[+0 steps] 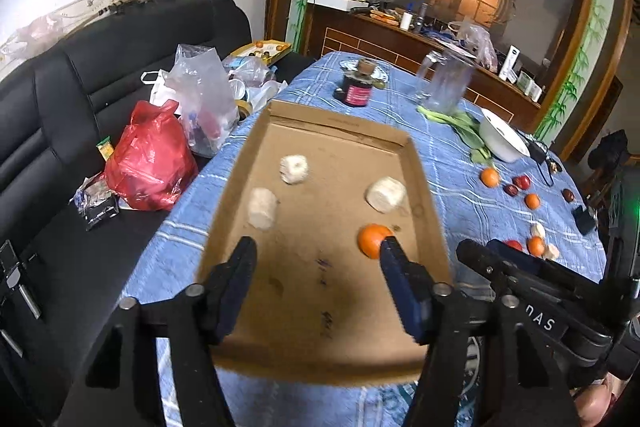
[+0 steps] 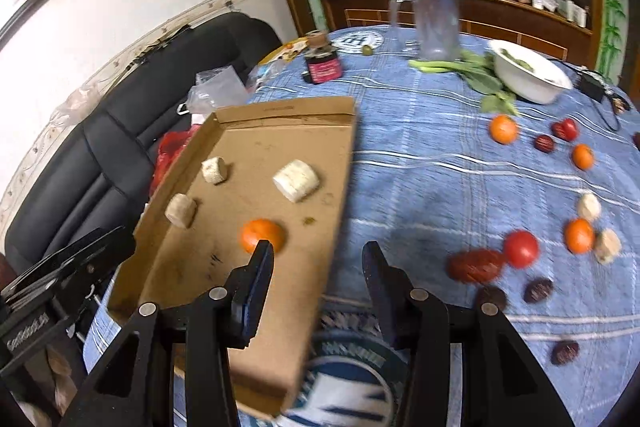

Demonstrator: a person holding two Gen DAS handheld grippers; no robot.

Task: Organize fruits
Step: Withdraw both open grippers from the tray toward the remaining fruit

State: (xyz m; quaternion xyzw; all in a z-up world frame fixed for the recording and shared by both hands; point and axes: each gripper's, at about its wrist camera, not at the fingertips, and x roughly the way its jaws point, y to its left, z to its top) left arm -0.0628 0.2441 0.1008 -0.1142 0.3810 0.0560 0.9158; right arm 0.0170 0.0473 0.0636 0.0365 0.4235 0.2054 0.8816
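A black sofa (image 1: 80, 99) runs along the white wall, heaped with plastic bags, among them a red bag (image 1: 150, 159). Beside it stands the table (image 2: 420, 179) under a blue checked cloth, and on the cloth's sofa-side edge lies a shallow cardboard tray (image 1: 332, 131). Inside the tray sit three pale, stubby cut pieces (image 1: 295, 169) and one orange (image 1: 372, 239), which rests near the tray's right wall. At the far side of the table stand a clear glass jug (image 2: 436, 27), a white bowl (image 2: 528, 79) with greens in it, leafy green stalks (image 2: 464, 71) lying between jug and bowl, and a dark jar with a pink label (image 1: 357, 89). The rest of the fruit is scattered on the bare cloth to the right of the tray, well apart from it: more oranges (image 2: 503, 129), a red tomato (image 2: 521, 248), several dark red dates (image 2: 474, 265), and two more pale pieces (image 2: 589, 206). The left claw (image 1: 318, 251) hangs over the near half of the tray, its jaws spread and released with nothing between them; its right finger overlaps the orange in the left wrist view, and contact cannot be told. The right claw (image 2: 318, 253) is also released, jaws apart and empty, straddling the tray's right wall, one finger over the cardboard and the other over the cloth.
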